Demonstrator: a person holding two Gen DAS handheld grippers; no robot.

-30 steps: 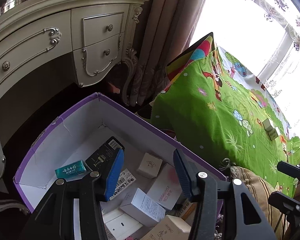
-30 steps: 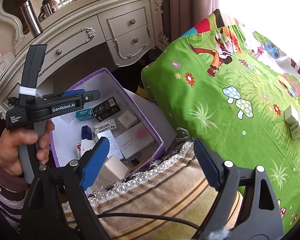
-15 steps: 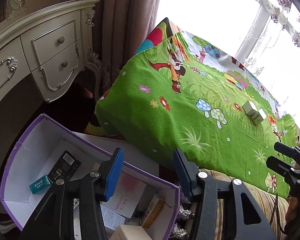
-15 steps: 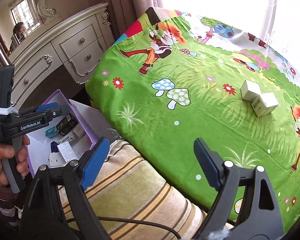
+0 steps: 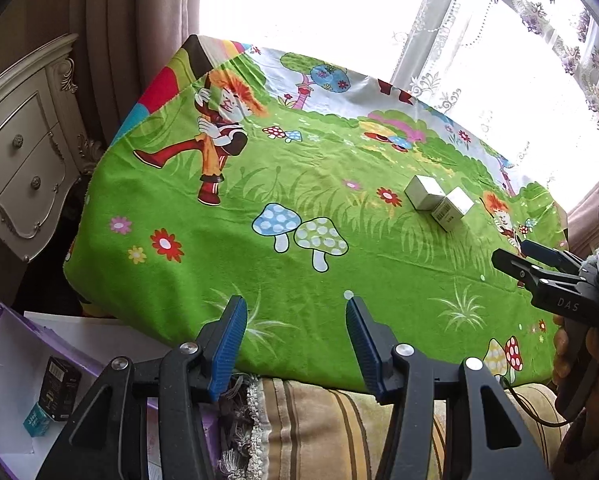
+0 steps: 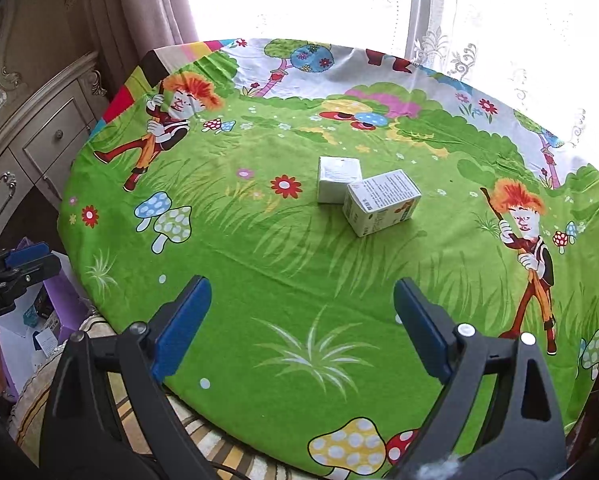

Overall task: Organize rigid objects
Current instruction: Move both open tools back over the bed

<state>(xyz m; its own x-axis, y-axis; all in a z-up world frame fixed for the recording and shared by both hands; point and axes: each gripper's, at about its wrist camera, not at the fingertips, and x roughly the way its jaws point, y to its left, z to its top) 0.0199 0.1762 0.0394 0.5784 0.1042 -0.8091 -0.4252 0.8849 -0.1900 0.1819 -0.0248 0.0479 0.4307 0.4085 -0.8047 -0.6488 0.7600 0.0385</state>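
Note:
Two small white boxes stand touching on the green cartoon tablecloth (image 6: pixel 259 248): a plain one (image 6: pixel 337 179) and a printed one (image 6: pixel 383 202) in front of it. They also show in the left wrist view, the plain box (image 5: pixel 423 192) and the printed box (image 5: pixel 451 208). My right gripper (image 6: pixel 301 328) is open and empty, over the table's near part, short of the boxes. My left gripper (image 5: pixel 293 344) is open and empty at the table's near left edge. A purple box (image 5: pixel 7 364) at lower left holds a black carton (image 5: pixel 59 388) and a teal packet (image 5: pixel 37 422).
A cream dresser with drawers (image 5: pixel 15 160) stands left of the table, with curtains (image 5: pixel 131 32) behind. A striped cushion (image 5: pixel 339 428) lies under the table's near edge. The bright window (image 6: pixel 339 0) is behind the table. The right gripper's body (image 5: pixel 559 280) shows at right.
Both grippers have swung right and up, away from the purple box toward the table. The two white boxes are now nearer and more central in the right wrist view.

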